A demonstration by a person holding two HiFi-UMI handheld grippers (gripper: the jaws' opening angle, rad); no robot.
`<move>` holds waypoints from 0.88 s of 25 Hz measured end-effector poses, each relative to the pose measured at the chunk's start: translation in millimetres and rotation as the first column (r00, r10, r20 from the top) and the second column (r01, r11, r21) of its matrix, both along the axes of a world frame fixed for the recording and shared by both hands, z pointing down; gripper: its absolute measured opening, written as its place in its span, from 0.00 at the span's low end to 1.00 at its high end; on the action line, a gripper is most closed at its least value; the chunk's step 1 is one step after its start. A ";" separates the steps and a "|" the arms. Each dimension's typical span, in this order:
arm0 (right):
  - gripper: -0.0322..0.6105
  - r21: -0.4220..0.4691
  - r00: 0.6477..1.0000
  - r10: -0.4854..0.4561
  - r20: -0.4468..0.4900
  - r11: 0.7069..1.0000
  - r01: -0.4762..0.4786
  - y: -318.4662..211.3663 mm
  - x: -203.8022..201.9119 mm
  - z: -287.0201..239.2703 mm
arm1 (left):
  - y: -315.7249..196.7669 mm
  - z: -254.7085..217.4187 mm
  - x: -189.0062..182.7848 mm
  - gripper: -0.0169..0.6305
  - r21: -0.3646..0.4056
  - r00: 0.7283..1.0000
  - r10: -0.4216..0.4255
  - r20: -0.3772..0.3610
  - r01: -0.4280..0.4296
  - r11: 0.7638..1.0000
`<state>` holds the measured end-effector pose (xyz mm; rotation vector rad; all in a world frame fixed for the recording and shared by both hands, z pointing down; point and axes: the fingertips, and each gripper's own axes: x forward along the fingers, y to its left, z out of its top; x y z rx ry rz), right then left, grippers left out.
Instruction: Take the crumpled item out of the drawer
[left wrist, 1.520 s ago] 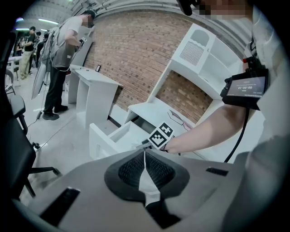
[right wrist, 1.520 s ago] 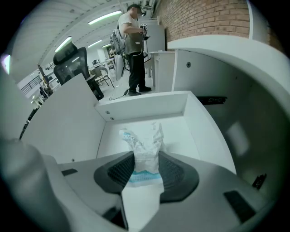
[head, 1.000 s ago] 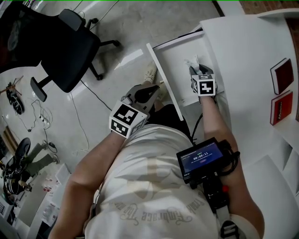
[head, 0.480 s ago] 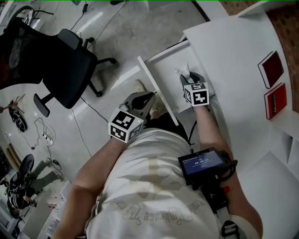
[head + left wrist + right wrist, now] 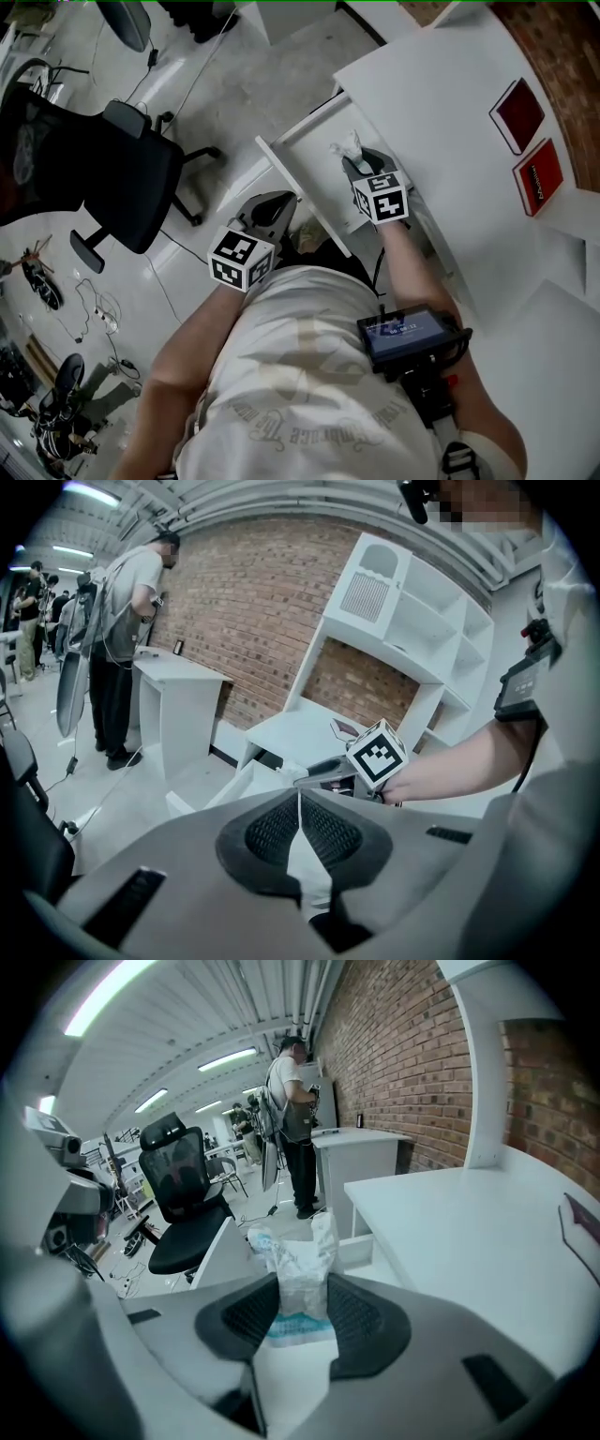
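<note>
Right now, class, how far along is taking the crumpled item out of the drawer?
Done: the white desk drawer stands open, and the right tongs are clamped on the crumpled white plastic wrapper with blue print. In hand: in the head view, the wrapper is held over the drawer. Left: carry it clear of the drawer. The left tongs are shut and empty.
</note>
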<state>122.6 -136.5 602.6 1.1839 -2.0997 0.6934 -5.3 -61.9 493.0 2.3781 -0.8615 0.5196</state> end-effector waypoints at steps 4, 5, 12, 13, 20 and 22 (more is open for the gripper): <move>0.32 0.013 1.000 0.027 0.016 1.000 -0.027 8.4 4.4 -13.3 | -0.4 -4.1 5.3 0.07 0.012 1.000 0.029 -0.011 -0.028 1.000; 0.32 0.016 0.999 0.036 0.020 0.999 -0.036 10.2 5.0 -16.7 | -1.0 -5.6 5.1 0.07 0.016 0.999 0.034 -0.015 -0.034 0.999; 0.32 0.042 0.996 0.087 0.036 0.995 -0.089 24.7 8.4 -41.6 | 1.3 -13.6 0.2 0.07 0.031 0.997 0.074 -0.026 -0.073 0.997; 0.32 0.047 0.995 0.094 0.038 0.994 -0.095 26.1 9.3 -45.4 | 1.3 -14.7 0.1 0.07 0.032 0.997 0.078 -0.026 -0.077 0.997; 0.32 0.092 0.988 0.138 0.071 0.985 -0.144 37.1 17.1 -72.1 | 3.4 -18.4 5.5 0.07 0.044 0.992 0.124 -0.031 -0.122 0.992; 0.32 0.102 0.986 0.142 0.085 0.983 -0.150 41.6 18.2 -79.3 | 5.6 -21.8 8.9 0.07 0.046 0.991 0.129 -0.036 -0.127 0.991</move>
